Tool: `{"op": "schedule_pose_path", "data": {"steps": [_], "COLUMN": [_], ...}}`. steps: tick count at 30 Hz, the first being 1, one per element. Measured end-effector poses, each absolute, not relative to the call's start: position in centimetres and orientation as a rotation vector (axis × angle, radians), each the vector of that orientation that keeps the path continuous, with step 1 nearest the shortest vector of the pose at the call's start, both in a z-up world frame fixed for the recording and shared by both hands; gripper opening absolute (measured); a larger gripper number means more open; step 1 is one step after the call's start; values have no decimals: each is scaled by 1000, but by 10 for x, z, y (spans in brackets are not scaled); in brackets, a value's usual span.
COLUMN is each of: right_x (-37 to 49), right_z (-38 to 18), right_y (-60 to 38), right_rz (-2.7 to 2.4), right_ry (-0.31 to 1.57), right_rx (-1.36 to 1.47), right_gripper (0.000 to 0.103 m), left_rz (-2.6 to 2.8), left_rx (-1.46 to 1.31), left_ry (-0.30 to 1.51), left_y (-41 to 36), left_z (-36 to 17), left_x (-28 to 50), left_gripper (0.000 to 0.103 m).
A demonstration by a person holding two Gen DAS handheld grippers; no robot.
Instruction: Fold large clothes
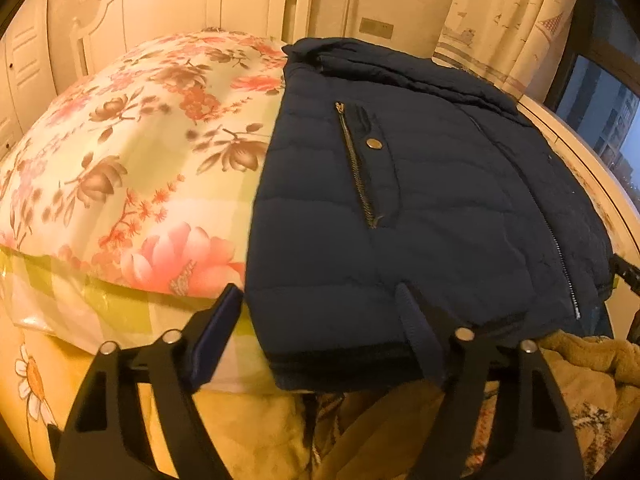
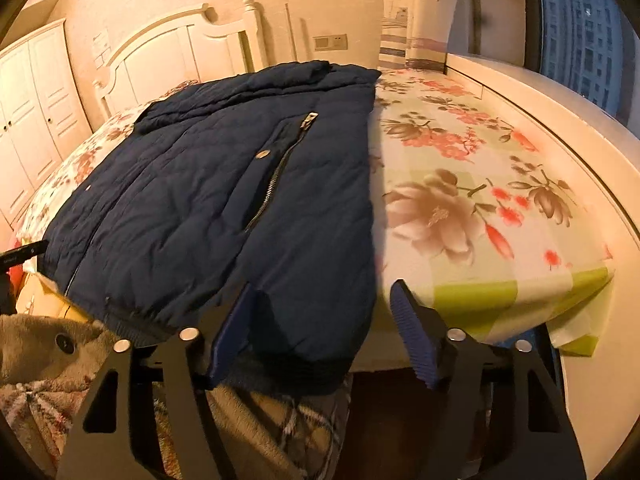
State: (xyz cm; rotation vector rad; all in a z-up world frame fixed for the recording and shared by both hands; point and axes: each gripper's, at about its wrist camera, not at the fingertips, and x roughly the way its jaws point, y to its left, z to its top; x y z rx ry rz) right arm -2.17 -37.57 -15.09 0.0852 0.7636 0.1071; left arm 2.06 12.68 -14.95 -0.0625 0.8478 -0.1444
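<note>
While spread flat on the flowered bedsheet (image 2: 460, 184), lies front up with collar toward the far headboard (image 1: 200, 4): a navy jacket (image 1: 400, 200), hem at the near bed edge. Held wide open and gripping nothing, left tongs (image 1: 320, 292) and right tongs (image 2: 320, 286), each straddling a hem corner.

One navy jacket (image 1: 420, 200), one floral bedsheet (image 1: 132, 168), two grippers (image 1: 320, 308).
</note>
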Motion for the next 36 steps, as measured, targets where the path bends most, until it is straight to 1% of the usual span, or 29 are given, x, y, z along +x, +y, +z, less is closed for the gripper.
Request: {"op": "schedule_pose_path", "data": {"steps": [4, 7, 9, 10, 13, 14, 17, 18, 19, 20, 21, 22, 23, 25, 26, 29, 33, 36], "right_x": [-23, -21, -24, -27, -29, -27, -22, -22, -22, -22, -23, -26, -29, -40, -45, -52, -63, -86], "right_z": [-155, -157, -159, -161, -168, -170, -177, -178, -179, -178, -177, -177, -175, -169, -164, -152, -125, -93], "right_y": [-366, -371, -374, -373, -375, -378, -384, -383, -384, -384, -383, -382, -382, -380, -378, -366, -360, -361], "right_rz": [108, 83, 84, 112, 130, 141, 181, 189, 208, 224, 228, 240, 245, 272, 278, 255, 244, 248], "right_ry": [794, 825, 850, 860, 833, 823, 806, 808, 807, 800, 791, 784, 783, 775, 762, 714, 644, 582], "right_rx": [55, 104, 154, 169, 181, 209, 276, 280, 291, 296, 288, 267, 257, 243, 223, 157, 114, 70], "right_gripper": [60, 59, 60, 64, 72, 72, 72, 71, 65, 61, 52, 41, 35, 21, 20, 17, 14, 14], "left_rz": [-139, -154, -165, -166, -182, -187, -200, -206, -216, -224, -232, -244, -266, -273, -269, -261, -268, -279], "left_rx": [-44, -146, -176, -170, -200, -215, -225, -216, -206, -200, -196, -189, -173, -95, -61, -46, -30, -14], "left_ry": [863, 912, 921, 915, 890, 888, 876, 869, 860, 858, 856, 857, 854, 835, 808, 726, 620, 553], "left_y": [123, 133, 137, 136, 136, 136, 135, 133, 131, 130, 130, 129, 128, 119, 115, 108, 104, 107], "left_z": [-154, -159, -161, -162, -166, -168, -171, -170, -169, -169, -169, -168, -165, -154, -148, -127, -89, -59], "left_x": [18, 23, 22, 21, 24, 26, 29, 28, 26, 25, 23, 21, 17, 4, -3, -17, -36, -64], "left_gripper": [73, 78, 79, 80, 86, 89, 91, 89, 83, 77, 74, 64, 41, 31, 25, 17, 15, 15]}}
